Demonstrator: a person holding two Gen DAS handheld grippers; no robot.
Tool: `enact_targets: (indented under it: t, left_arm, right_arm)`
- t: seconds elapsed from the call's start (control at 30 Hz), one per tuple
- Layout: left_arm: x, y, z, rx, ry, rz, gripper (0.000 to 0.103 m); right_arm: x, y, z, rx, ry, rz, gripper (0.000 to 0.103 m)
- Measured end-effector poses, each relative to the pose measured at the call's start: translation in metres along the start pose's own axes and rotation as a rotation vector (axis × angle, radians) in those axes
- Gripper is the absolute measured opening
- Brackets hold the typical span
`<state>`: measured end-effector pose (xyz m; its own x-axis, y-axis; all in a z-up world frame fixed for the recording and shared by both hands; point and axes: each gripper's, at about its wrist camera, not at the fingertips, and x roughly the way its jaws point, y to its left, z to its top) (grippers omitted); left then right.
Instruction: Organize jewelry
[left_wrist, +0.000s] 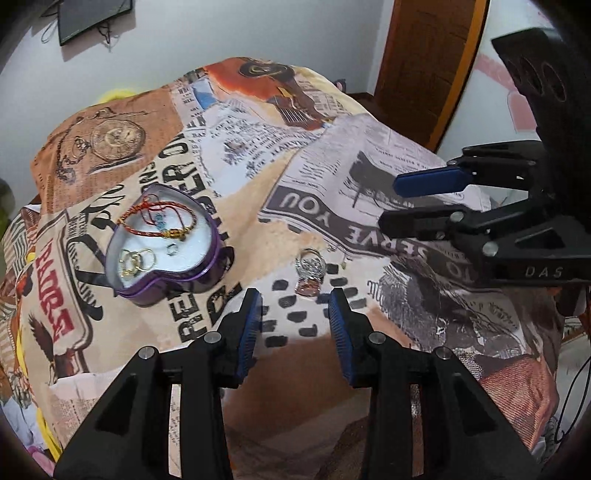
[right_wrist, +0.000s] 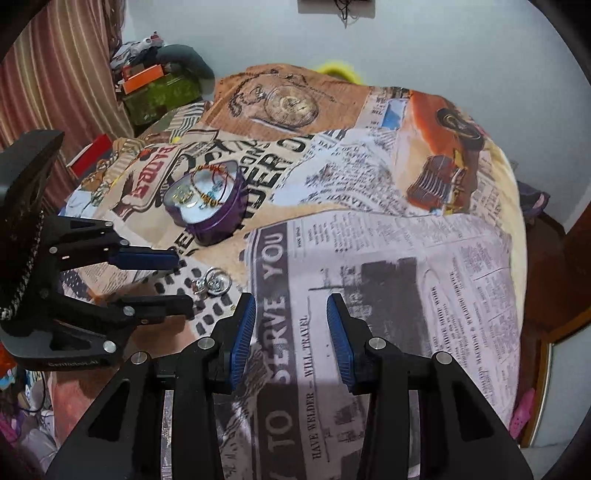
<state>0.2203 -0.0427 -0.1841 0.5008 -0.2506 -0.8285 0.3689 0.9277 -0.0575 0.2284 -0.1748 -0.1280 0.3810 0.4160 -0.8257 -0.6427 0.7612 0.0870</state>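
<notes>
A: Jewelry in two places: bracelets and rings lie inside the purple heart-shaped tin (left_wrist: 166, 243); loose rings (left_wrist: 312, 266) rest on the printed bedspread (left_wrist: 369, 177), just beside it.

B: Grippers?

A: Left gripper (left_wrist: 295, 325) hovers over the loose rings, jaws apart, empty. Right gripper (right_wrist: 291, 332) likewise apart, empty.

B: Step?

A: Probably approach. Next likely calls for descending and pinching one ring, then carrying it to the tin.

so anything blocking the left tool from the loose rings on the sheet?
Nothing visible. The loose rings lie on bare bedsheet just ahead of the open left tool. The heart box sits off to one side, the right tool to the other.
</notes>
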Motion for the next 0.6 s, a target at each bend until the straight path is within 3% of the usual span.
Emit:
enact_targets:
  t: [0.33,0.4,0.53,0.6]
  left_arm:
    - [-0.001,0.005,-0.006,0.002,-0.013,-0.003,0.037]
    - [-0.002,0.006,-0.008,-0.001,-0.017,-0.006,0.037]
    - [-0.001,0.01,-0.01,-0.018,-0.02,-0.016,0.037]
    - [-0.001,0.011,-0.01,-0.021,-0.02,-0.019,0.037]
  right_arm:
    - [0.027,0.019,0.006,-0.109,0.041,0.031,0.036]
    - [0.03,0.022,0.007,-0.125,0.039,0.034,0.032]
    - [0.036,0.031,0.006,-0.168,0.043,0.044,0.012]
    - [0.037,0.034,0.006,-0.169,0.038,0.049,0.009]
